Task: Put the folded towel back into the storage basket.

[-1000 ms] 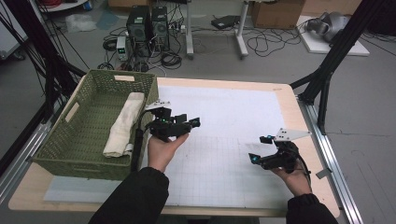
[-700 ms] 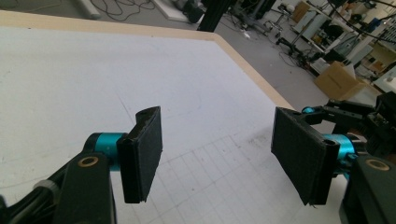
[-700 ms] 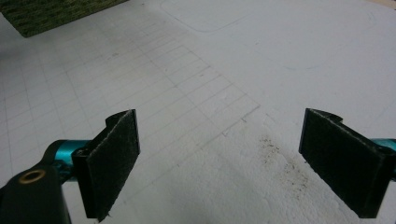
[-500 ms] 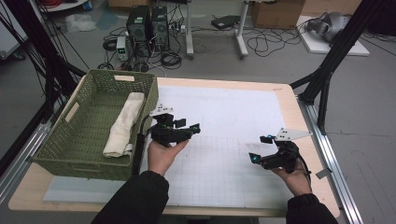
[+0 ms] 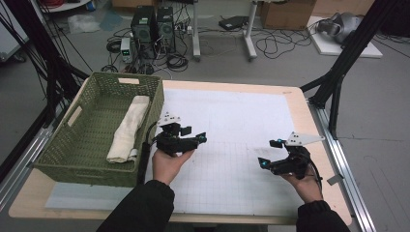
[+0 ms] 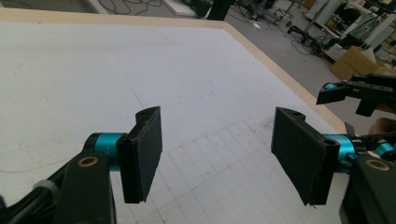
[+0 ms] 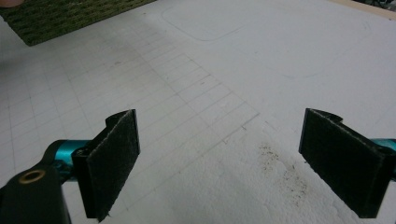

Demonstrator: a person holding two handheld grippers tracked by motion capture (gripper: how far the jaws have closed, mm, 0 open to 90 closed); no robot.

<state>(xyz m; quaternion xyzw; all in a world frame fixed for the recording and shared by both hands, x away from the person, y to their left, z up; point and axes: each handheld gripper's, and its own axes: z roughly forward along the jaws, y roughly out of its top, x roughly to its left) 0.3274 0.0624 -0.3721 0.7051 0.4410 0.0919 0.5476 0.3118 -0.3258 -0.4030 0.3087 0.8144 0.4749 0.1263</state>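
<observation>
At left of the frame, the towel [image 5: 126, 129] lies in the basket [image 5: 58, 159]; both my grippers [image 5: 193, 139] [image 5: 270, 153] hang open and empty, nothing left on the mat [image 5: 232, 125].

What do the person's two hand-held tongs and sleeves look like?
Both the left tongs and the right tongs are black, with teal collars behind flat, black, felt-like rectangular pads. Each carries a grey three-cornered plate on top. A black cable trails from the left one. The sleeves are dark.
</observation>
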